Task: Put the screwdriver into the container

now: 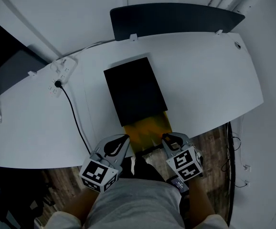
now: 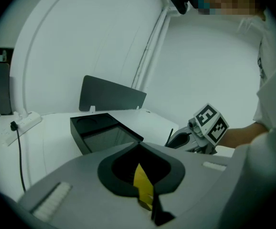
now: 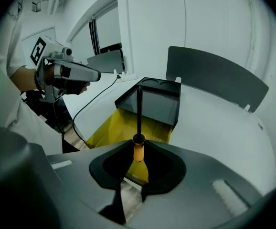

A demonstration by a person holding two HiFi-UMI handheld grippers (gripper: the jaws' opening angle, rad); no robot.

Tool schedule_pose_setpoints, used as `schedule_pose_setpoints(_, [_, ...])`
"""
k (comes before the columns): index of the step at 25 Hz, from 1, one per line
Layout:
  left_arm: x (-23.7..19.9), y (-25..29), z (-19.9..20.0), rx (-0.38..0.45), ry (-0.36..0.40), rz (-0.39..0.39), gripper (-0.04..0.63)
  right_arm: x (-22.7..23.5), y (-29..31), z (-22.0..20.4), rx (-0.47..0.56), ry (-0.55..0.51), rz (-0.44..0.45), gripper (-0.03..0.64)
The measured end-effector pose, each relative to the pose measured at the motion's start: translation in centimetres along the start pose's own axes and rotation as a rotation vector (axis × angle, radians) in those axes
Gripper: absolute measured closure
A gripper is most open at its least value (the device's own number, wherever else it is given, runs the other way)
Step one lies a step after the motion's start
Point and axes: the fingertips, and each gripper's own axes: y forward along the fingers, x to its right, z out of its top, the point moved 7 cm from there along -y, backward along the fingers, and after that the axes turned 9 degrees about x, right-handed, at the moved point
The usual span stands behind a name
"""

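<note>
Ahead of the left tool (image 1: 124, 140) and right tool (image 1: 168, 138), the white desk (image 1: 209, 80) is carrying the black container (image 1: 134, 89), with a yellow sheet (image 1: 147, 128) lying nearer them. The right tool is clamping the screwdriver (image 3: 139, 123), its shaft pointing toward the container. The left tool is keeping its jaws together.

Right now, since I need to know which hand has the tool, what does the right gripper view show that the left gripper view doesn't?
Only the right gripper view: the orange handle of the screwdriver, clamped in the fingers of the right gripper, and the left gripper. Only the left gripper view: the right gripper's marker cube. Both: the screwdriver's shaft, the black container, the dark panel and the white table.
</note>
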Motion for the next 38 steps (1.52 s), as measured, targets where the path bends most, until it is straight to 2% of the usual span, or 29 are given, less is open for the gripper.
schedule_pose_setpoints(6, [-0.7,-0.2,-1.1,-0.014,-0.021,0.01,0.594,-0.7,1.6,-0.7,-0.07,-0.076,0.002,0.534])
schedule_pose_setpoints(15, [-1.7,-0.3,-1.8,-0.025,-0.044,0.027,0.594,-1.0,3.9,0.7,-0.069,-0.105,0.022,0.535])
schedule_pose_setpoints(23, [-2.6,-0.5,-2.4,-0.033,-0.063,0.043,0.594,-2.3,6.8,0.6,-0.166,-0.264,0.067,0.543])
schedule_pose_setpoints(30, [-3.2,-0.9,-2.8,-0.043,-0.075,0.052,0.594,-2.7,8.1,-0.5,-0.215,-0.295,0.082,0.552])
schedule_pose_setpoints(31, [-3.3,-0.9,-2.9,-0.045,-0.077,0.052,0.594,-2.7,8.3,-0.6,-0.218,-0.302,0.079,0.558])
schedule_pose_setpoints(32, [-3.4,-0.9,-2.9,-0.046,-0.078,0.052,0.594,-2.8,8.4,-0.8,-0.221,-0.31,0.077,0.601])
schedule_pose_setpoints(33, [-3.4,-0.9,-2.9,-0.047,-0.08,0.052,0.594,-2.8,8.6,-0.8,-0.224,-0.315,0.078,0.601])
schedule_pose_setpoints(38, [-3.6,-0.8,-2.9,-0.046,-0.086,0.053,0.594,-2.9,8.7,-0.9,-0.216,-0.283,0.096,0.601])
